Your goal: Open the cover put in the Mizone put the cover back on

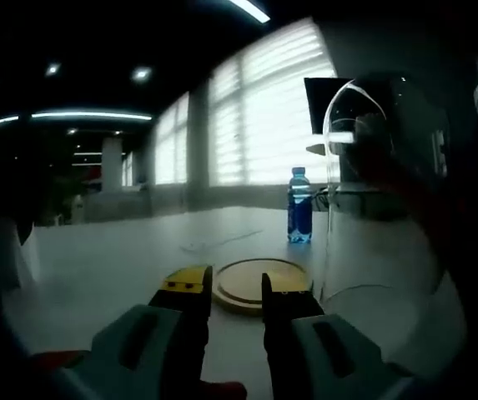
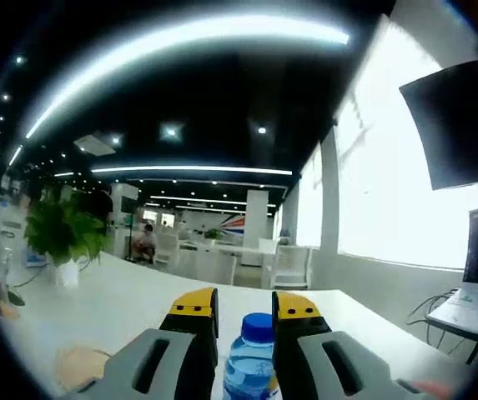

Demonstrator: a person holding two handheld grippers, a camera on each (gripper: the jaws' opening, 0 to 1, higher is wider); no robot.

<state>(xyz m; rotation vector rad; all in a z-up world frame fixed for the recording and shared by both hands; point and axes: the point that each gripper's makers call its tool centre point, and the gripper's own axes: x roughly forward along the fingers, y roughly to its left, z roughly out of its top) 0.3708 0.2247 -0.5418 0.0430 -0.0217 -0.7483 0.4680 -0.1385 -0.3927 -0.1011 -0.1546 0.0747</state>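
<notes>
My left gripper point(image 1: 237, 287) is open low over the white table point(image 1: 113, 267), with nothing between its jaws. Just past its tips lies a round wooden base point(image 1: 259, 283). Beyond that base a blue Mizone bottle point(image 1: 299, 208) stands upright. A clear dome cover point(image 1: 347, 167) rises at the right, close to the camera; what holds it is lost in the dark. My right gripper point(image 2: 245, 310) has its jaws against both sides of a blue-capped Mizone bottle point(image 2: 254, 358). A wooden disc point(image 2: 76, 365) lies at the lower left in the right gripper view.
Bright windows with blinds point(image 1: 264, 125) run behind the table. In the right gripper view a potted plant point(image 2: 62, 237) stands on the table at the left, and a laptop point(image 2: 476, 292) and a dark monitor point(image 2: 464, 125) are at the right. Chairs and a person sit far back.
</notes>
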